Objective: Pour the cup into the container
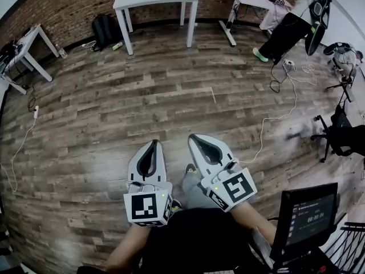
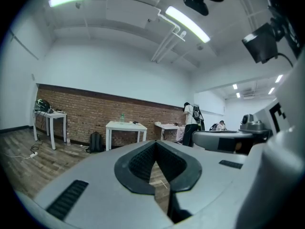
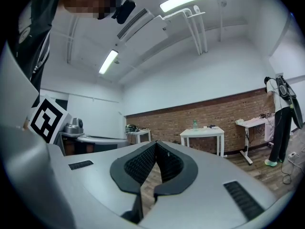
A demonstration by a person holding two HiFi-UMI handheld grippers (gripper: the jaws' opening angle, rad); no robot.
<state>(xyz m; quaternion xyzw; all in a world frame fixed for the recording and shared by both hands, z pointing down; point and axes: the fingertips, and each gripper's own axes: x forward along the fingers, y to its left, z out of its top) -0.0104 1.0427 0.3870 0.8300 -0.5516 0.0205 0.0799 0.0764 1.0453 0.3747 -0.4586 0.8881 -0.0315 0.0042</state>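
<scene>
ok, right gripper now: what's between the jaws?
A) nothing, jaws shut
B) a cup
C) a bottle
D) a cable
A: in the right gripper view the right gripper has its jaws closed tip to tip, and only the wooden floor shows through the gap below the tips.

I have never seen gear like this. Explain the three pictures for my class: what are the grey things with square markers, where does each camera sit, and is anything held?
A person holds two hand tools, each with two jaws: the left gripper and the right gripper. The marked cubes are part of them. The head view looks down on both, over a wooden floor. The other two views come from a camera on each gripper, looking along its jaws toward a brick wall and white table. Both pairs of jaws are together and hold nothing. Nothing to pour is in sight.
</scene>
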